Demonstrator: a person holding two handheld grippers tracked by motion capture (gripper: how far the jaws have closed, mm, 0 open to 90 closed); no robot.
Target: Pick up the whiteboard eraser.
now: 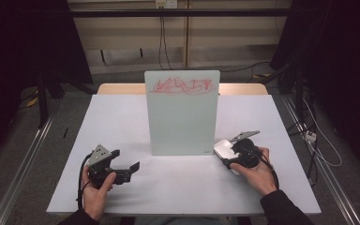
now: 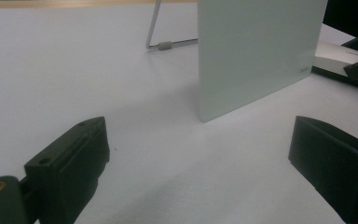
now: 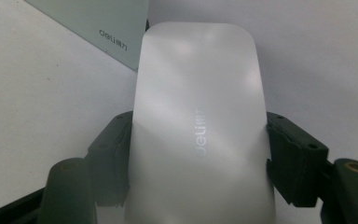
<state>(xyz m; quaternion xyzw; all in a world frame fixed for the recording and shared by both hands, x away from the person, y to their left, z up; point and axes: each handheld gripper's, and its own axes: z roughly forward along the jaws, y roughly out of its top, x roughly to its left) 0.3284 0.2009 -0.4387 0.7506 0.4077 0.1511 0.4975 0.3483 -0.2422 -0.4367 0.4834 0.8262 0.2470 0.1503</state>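
Standing on a white table (image 1: 178, 187) is a pale glass writing board (image 1: 183, 115), upright, red scribble (image 1: 182, 86) across its top edge. High view: right tool (image 1: 236, 152) sits at the board's lower right corner, person's right hand (image 1: 258, 173) behind it, its jaws clamped on a white eraser (image 1: 225, 149) that lies flat on the table just beside the board. Left tool (image 1: 124, 165) rests near the table's front left, held by the left hand (image 1: 96, 190), jaws spread apart with nothing between them, well apart from the board

Left gripper view: both black jaws stand wide at the bottom corners, bare table between them. Board (image 2: 256, 51) ahead, its wire stand (image 2: 161, 39) visible behind on the left. Eraser (image 2: 335, 56) at far right with the other tool's jaws on it

Right gripper view: eraser (image 3: 198, 126) runs up the middle, "deli" printed on its top, black jaws pressing on both long sides. Board corner (image 3: 98, 28) with the same brand mark at top left, close to the eraser's far end; touching or not, cannot tell
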